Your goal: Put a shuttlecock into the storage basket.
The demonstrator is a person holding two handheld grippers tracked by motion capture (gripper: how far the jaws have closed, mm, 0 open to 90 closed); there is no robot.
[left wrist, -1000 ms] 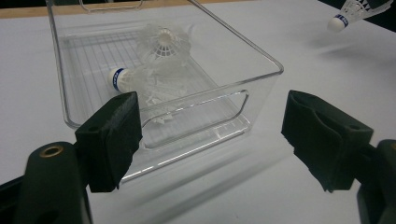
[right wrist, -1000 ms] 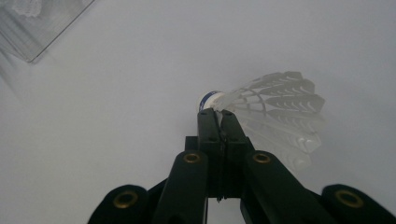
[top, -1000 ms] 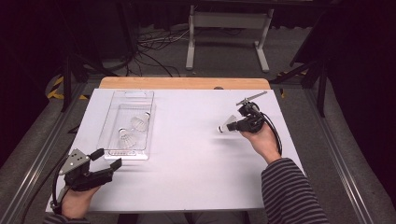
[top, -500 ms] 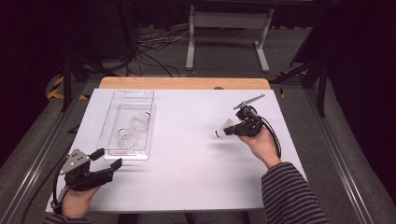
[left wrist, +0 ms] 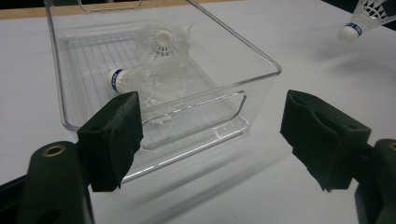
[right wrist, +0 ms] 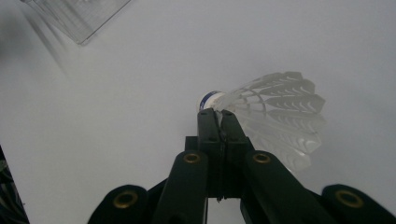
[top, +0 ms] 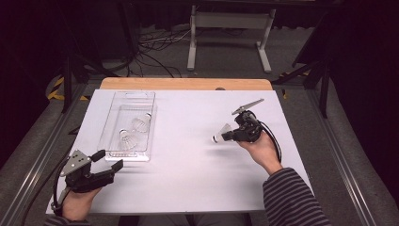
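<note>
— Shuttlecock (top: pixel 222 133) number three is in my right gripper (top: pixel 230 135), high view: lifted off the white table (top: pixel 188 179), well right of the clear tray (top: pixel 109 136). Two already lie in there.

— And your left?

— Left gripper view: left gripper (left wrist: pixel 210 135) idle, jaws spread wide just before the tray's (left wrist: pixel 261 70) glossy, ribbed plastic wall; two feathery white skirts inside, one cork blue-banded.

— Right gripper view?

— Jaws clamped tight on the shuttlecock (right wrist: pixel 275 116) by its cork, lacy skirt fanning out. Remaining, I'd judge: carry across, drop in.
</note>
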